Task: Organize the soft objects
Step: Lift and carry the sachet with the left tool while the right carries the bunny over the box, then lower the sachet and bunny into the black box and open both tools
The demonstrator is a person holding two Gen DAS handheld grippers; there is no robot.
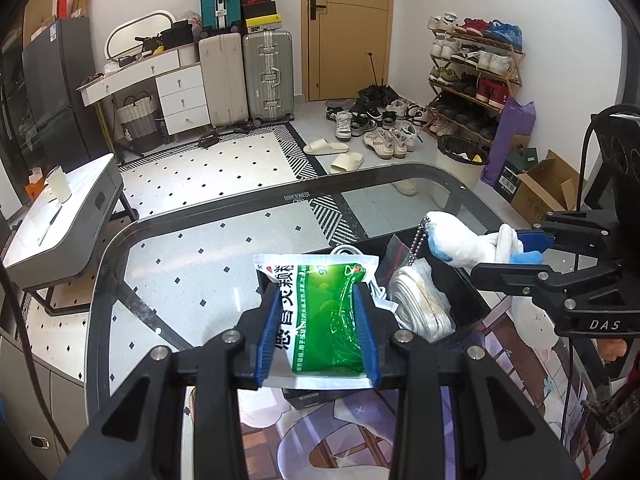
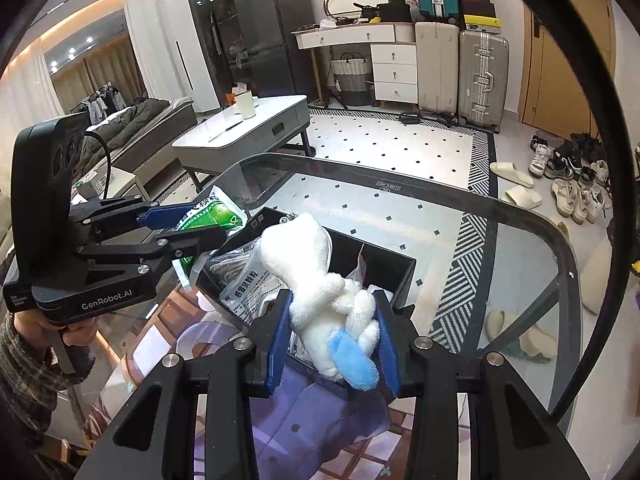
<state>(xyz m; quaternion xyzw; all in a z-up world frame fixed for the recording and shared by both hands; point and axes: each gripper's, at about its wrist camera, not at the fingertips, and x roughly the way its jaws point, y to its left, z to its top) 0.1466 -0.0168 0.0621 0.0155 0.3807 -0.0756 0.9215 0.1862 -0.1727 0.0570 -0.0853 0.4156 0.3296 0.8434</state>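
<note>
My left gripper (image 1: pixel 318 300) is shut on a green and white medicine pouch (image 1: pixel 320 312), held flat above the left part of a black box (image 1: pixel 460 288). In the right wrist view the same pouch (image 2: pixel 208 216) shows between the left gripper's blue pads. My right gripper (image 2: pixel 334 320) is shut on a white plush toy with a blue patch (image 2: pixel 320 280), which hangs over the box (image 2: pixel 384 264). From the left wrist view the plush toy (image 1: pixel 460 240) sits at the right with a bead chain dangling. Inside the box lie a silver-white bundle (image 1: pixel 420 300) and a printed pouch (image 2: pixel 248 292).
The box stands on a glass table with a dark rim (image 1: pixel 120 240) above a patterned rug. A colourful mat (image 2: pixel 300 420) lies under the box. A grey coffee table (image 2: pixel 248 132) stands beyond, with suitcases (image 1: pixel 264 76) and shoes (image 1: pixel 384 136) further off. A person's hand (image 2: pixel 48 328) grips the left tool.
</note>
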